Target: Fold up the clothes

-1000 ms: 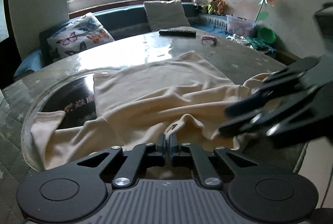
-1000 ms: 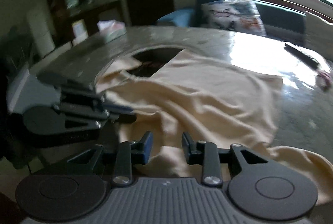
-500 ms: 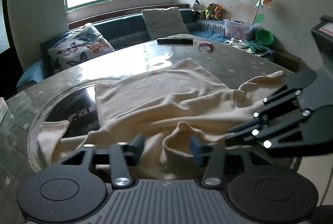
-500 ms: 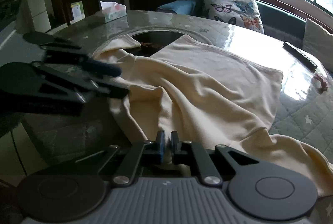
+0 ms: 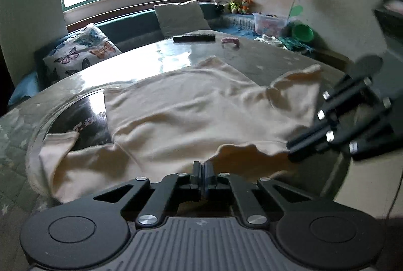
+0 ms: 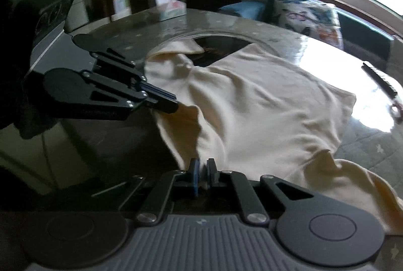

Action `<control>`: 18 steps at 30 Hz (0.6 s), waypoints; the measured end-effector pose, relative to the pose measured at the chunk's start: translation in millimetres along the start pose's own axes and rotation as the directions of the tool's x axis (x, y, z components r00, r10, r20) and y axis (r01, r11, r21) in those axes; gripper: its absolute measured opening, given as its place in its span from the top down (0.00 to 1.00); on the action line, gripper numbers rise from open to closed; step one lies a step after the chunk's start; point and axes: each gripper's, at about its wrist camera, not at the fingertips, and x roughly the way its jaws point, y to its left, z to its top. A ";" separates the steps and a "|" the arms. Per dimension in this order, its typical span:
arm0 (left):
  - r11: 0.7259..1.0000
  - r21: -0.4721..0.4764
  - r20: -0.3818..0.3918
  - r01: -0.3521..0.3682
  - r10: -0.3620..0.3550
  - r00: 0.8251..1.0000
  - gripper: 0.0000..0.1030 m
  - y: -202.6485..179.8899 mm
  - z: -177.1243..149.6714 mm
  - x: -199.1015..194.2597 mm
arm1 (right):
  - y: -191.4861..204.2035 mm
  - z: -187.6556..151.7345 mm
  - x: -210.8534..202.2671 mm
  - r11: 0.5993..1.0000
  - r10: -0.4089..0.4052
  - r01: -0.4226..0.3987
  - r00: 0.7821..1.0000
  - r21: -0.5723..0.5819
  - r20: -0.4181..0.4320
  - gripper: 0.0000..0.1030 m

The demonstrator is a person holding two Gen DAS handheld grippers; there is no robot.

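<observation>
A cream-coloured soft cotton T-shirt (image 5: 191, 114) lies spread on a round table with a glossy glass top (image 5: 161, 62). Its far part is flat on the glass, and its near edge hangs over the table rim toward the two grippers. One short sleeve (image 5: 58, 145) lies at the left over a dark round inset in the table (image 5: 83, 117), and the other sleeve (image 5: 299, 84) is raised in folds at the right.

The left gripper (image 5: 202, 170) has its black fingers pressed together on the near hem of the T-shirt; the cloth rises in a small ridge just beyond the tips. In the right wrist view this same gripper comes in from the left and its tips pinch a corner of the fabric.

The right gripper (image 6: 203, 170) has its fingers almost together, with a thin fold of the T-shirt clamped between the blue pads (image 6: 194, 176). The cloth is stretched between both grippers and sags there a little.

On the far side of the table lie a black remote control (image 5: 194, 38) and a small pink object (image 5: 230, 41), well apart from the shirt. A tissue box (image 6: 170, 9) stands at the far edge in the right wrist view. Behind the table a butterfly-printed cushion (image 5: 83, 52) and a plain grey cushion (image 5: 180, 16) rest on a bench under the window.
</observation>
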 end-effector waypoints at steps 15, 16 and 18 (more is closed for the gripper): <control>0.999 -0.024 -0.018 0.024 -0.025 1.000 0.92 16.0 -8.0 -10.4 | -17.3 38.7 65.3 0.999 0.037 -0.037 0.999 0.024 0.002 0.90; 0.999 -0.037 -0.009 0.008 -0.008 1.000 0.92 21.4 -6.4 -14.7 | -12.3 37.3 70.5 0.998 0.056 -0.056 0.998 0.004 -0.013 0.90; 0.997 -0.060 0.011 -0.056 0.057 0.998 0.83 35.3 -1.6 -19.9 | -1.9 35.0 72.0 0.996 0.070 -0.071 0.997 -0.047 -0.020 0.85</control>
